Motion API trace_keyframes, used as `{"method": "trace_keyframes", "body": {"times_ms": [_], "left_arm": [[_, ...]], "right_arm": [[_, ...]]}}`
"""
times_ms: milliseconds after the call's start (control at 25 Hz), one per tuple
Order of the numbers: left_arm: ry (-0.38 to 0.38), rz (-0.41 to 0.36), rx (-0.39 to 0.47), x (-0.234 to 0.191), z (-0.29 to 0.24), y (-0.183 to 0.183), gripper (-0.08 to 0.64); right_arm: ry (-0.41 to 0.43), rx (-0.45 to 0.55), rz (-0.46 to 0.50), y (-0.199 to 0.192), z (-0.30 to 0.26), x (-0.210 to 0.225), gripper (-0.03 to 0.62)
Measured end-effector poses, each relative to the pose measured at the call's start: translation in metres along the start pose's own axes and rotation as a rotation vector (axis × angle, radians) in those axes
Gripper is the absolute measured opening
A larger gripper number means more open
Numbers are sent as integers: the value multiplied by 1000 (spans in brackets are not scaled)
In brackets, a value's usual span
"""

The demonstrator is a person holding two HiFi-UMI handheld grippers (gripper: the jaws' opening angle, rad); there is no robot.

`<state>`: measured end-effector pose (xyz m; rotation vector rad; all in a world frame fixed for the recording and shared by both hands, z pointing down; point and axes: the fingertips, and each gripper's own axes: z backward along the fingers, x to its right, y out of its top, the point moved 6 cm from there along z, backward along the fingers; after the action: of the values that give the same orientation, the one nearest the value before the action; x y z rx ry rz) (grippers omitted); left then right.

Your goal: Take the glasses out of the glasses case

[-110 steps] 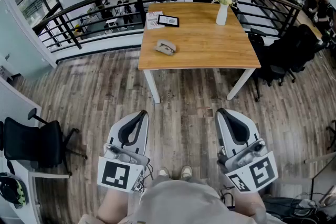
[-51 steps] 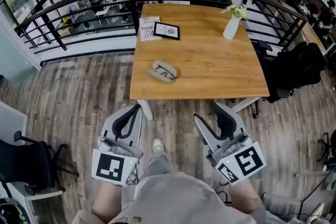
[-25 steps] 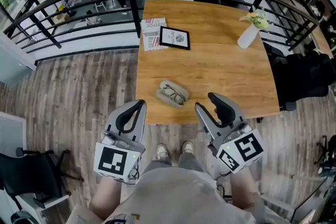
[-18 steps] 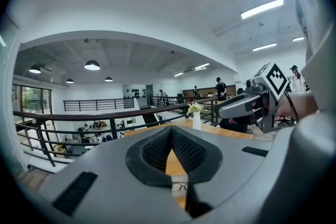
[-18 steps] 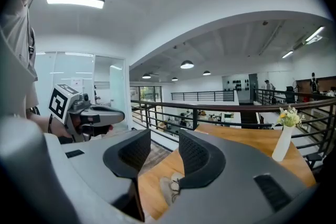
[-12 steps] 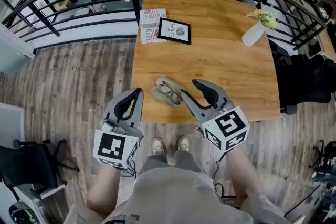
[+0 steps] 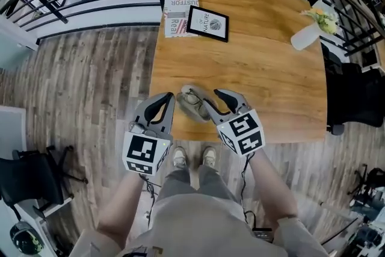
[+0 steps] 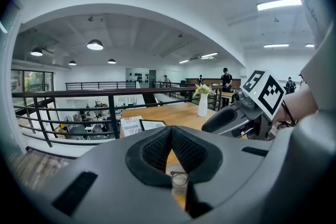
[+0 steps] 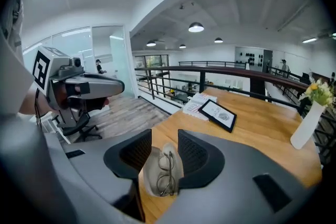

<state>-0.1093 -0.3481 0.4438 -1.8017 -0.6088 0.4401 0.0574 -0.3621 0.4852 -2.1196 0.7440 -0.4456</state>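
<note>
Right gripper view: right gripper [image 9: 164,152] has its jaws apart and closing. The open glasses case [image 9: 149,175], with the glasses [image 9: 167,172] lying in it, is lined up between them, and the pads aren't pressing on anything yet. Left gripper [image 8: 171,131] is clenched on nothing; in head view its tip is just beside the case's left end. The case sits near the front edge of the table [image 7: 271,69] and the glasses are not yet out

Risks as I read it:
- the right jaws line up on the whole case, not just the frame, so they could clamp the shell and lift case and glasses together
- nothing pins the case; the left gripper is only alongside, so a nudge from either tip could slide it, and the table edge is close
- the wire frame is thin, so a hard squeeze on a lens or arm could bend it
- both tips crowd the same spot and could knock each other

Versus a second earlier in head view: both grippers have closed in on the case. The right sat well apart from it on the right side and is now at it. The left tip was short of it and is now just beside it
</note>
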Motion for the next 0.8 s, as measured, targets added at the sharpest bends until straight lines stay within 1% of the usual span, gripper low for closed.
{"method": "trace_keyframes", "body": {"times_ms": [200,360,400,600,800], "left_arm": [[-24,62,-96,-6,-23,-43,15],[-49,187,-171,-12,-42,-80,15],[-54,207,-191,-13,-47,-88,15],[-65,219,-263,-14,-54,-121,15],[-65,229,-302,-12,-43,-137,15]], "right_arm": [[37,-114,-33,-39,-45,6,172],[68,-211,-23,-70,-80,6,155],[71,-233,-22,-78,-87,6,155],[68,-326,-12,-109,-116,8,153],[58,-368,-22,-126,-129,9,137]]}}
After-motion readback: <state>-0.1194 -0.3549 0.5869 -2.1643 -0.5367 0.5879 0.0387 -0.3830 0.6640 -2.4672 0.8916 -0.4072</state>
